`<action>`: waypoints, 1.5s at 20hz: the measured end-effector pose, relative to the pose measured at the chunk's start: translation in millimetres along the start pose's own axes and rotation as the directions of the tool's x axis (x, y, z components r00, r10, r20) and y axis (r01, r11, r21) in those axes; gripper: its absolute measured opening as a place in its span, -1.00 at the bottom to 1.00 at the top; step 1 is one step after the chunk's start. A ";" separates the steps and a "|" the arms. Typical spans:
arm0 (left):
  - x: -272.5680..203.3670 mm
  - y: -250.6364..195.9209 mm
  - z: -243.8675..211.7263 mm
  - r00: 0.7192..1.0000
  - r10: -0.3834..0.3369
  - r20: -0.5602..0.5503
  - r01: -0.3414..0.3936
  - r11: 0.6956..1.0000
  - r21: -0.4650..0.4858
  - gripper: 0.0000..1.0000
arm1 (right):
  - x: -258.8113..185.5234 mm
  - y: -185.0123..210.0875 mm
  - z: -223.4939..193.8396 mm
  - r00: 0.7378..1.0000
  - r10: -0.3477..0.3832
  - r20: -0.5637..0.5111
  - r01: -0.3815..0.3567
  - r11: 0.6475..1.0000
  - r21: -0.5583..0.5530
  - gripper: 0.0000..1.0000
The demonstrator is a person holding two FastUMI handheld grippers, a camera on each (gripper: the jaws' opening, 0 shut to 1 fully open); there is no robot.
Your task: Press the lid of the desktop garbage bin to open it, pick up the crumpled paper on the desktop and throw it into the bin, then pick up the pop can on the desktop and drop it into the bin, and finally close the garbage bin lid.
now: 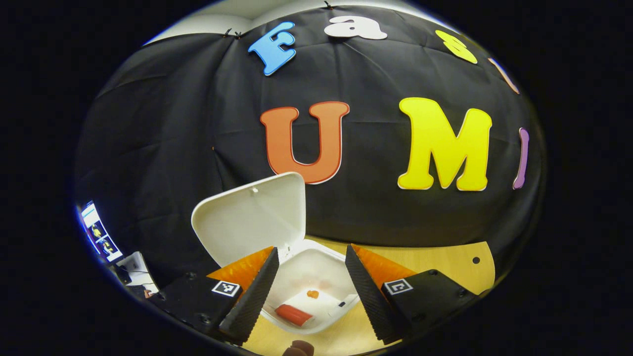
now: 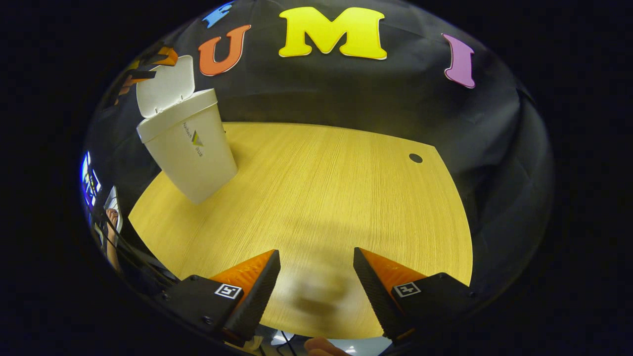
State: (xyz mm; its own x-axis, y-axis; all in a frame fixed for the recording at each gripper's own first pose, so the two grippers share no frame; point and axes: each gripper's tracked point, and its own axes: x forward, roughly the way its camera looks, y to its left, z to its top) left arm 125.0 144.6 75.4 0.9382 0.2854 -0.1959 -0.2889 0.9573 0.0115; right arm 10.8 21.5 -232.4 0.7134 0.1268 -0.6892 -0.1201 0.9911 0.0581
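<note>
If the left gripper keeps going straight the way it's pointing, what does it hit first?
Probably the open bin: the left gripper, fingers apart, aims into its mouth, where a red can lies. The raised lid stands just left of that line. Depth is unclear.

I see the left gripper [image 1: 311, 277] with fingers spread apart and empty above the open bin [image 1: 316, 277], its lid [image 1: 252, 217] raised, the pop can [image 1: 293, 314] and crumpled paper [image 1: 321, 304] lying inside.

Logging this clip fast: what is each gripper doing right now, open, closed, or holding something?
Left gripper: open, holding nothing, above the open garbage bin.
Right gripper: open, holding nothing, over the table.
</note>
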 end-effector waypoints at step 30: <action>43.2 41.7 20.4 0.989 0.100 -0.113 -0.126 0.959 -0.254 0.93 | -3.0 -16.7 -10.3 1.000 -0.020 0.013 0.020 1.000 0.003 0.89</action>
State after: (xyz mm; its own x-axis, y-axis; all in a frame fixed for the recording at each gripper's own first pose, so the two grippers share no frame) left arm 157.4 197.8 87.4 0.8771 0.3723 -0.3034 -0.4434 0.8704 -0.2139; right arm 3.5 4.1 -238.8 0.7244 0.1075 -0.6809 -0.1041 0.9935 0.0461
